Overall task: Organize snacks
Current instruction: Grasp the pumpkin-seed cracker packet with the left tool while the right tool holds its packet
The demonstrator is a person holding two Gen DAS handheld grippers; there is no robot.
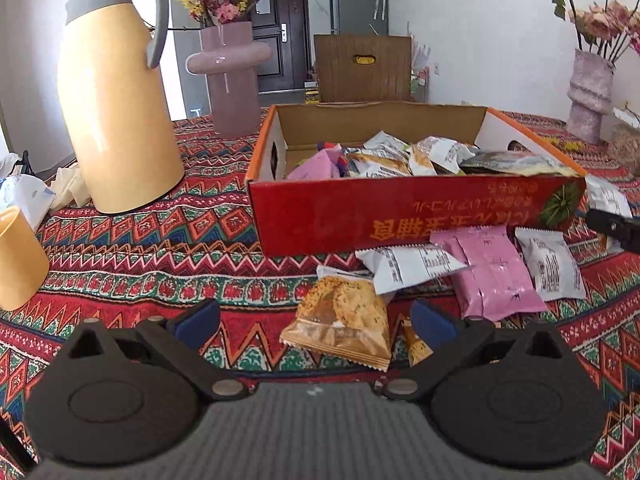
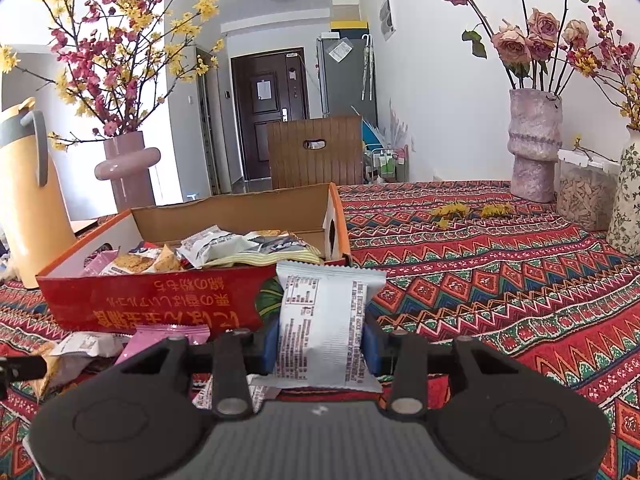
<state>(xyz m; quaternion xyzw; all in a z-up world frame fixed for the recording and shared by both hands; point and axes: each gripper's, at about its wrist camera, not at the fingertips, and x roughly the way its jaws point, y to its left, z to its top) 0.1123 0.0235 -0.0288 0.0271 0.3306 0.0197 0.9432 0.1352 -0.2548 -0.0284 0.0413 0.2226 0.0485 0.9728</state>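
- the print on the white packet [image 2: 324,332] is too small to read, and its bottom edge disappears behind the right tool [image 2: 320,346]
- yellow cup [image 1: 18,258] left of the red box [image 1: 400,216] is cut by the frame edge
- a small orange packet [image 1: 416,346] is mostly hidden behind the left tool [image 1: 316,322]
- packets deep in the red box overlap, so can't tell how many

- A white packet [image 2: 322,328] is clamped upright between the blue pads [image 2: 270,344] of the right gripper [image 2: 320,346].
- A red box [image 2: 160,300] is seen just behind the packet, with snacks [image 2: 224,250] piled inside.
- More packets [image 2: 132,348] are scattered on the patterned cloth [image 2: 500,280] before the box.
- A yellow jug [image 2: 28,200] is placed left of the box.
- Two vases [image 2: 534,144] are set at the far right.
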